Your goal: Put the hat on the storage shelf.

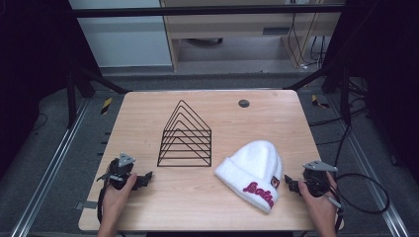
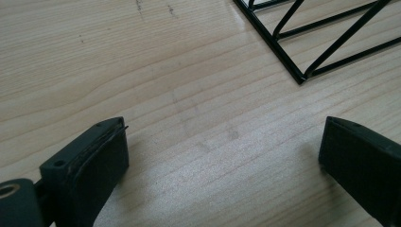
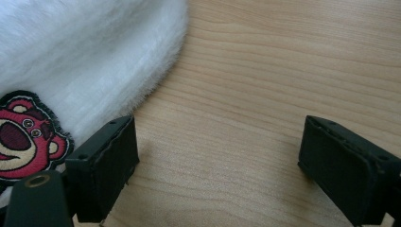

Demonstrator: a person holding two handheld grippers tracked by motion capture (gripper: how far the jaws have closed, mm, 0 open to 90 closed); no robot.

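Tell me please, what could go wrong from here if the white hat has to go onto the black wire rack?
1. The right tongs stand open beside the white hat, not around it; closing now would probably catch only fur or nothing.
2. The hat is soft and fluffy, so a thin pinch at its edge may slip.
3. The black wire rack looks light, and the open left tongs hold nothing; a push from the hat might slide or tip it.

**Handheld rigs, quick look**

Both grippers are chunky black units: the left gripper (image 1: 143, 178) and right gripper (image 1: 290, 183) each carry a grey three-cornered plate on top. Black cable loops off the right one at the lower right. Jaws are blocky black slabs with small screw holes; forearms bare.
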